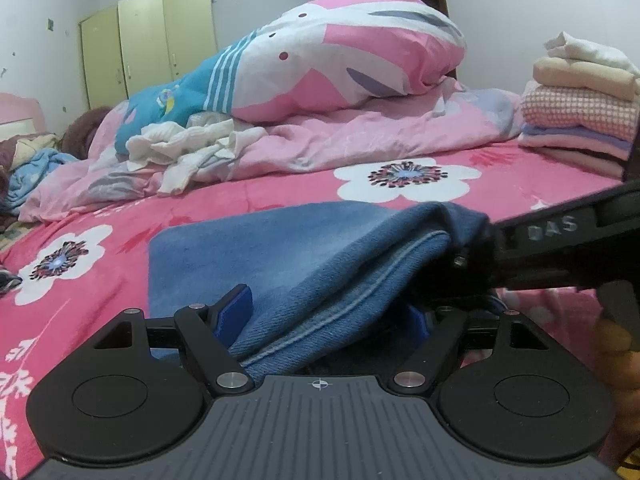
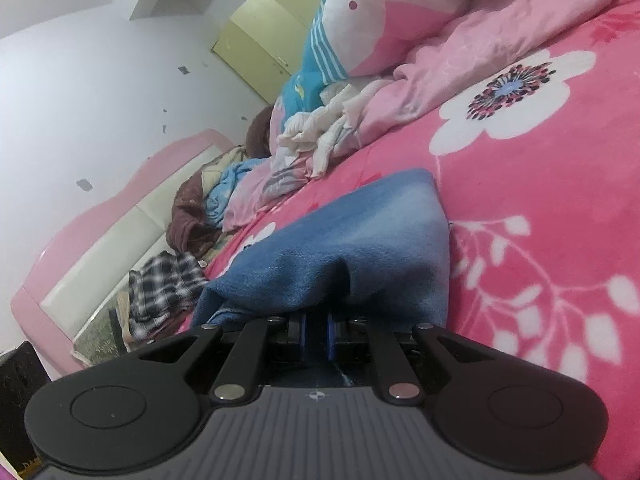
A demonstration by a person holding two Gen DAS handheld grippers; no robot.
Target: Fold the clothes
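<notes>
A blue fleece garment lies on the pink flowered bedspread. In the left wrist view its right corner is raised and my right gripper is shut on that corner. The hemmed edge slopes down from there into my left gripper, whose jaws stand wide. The cloth lies loosely between them and hides the right pad. In the right wrist view my right gripper has its blue pads close together, with a bunched fold of the blue garment pinched between them.
A stack of folded clothes sits at the bed's far right. Crumpled white garments lie against a rolled pink quilt. A plaid shirt and more clothes lie by the headboard. A hand shows at the right edge.
</notes>
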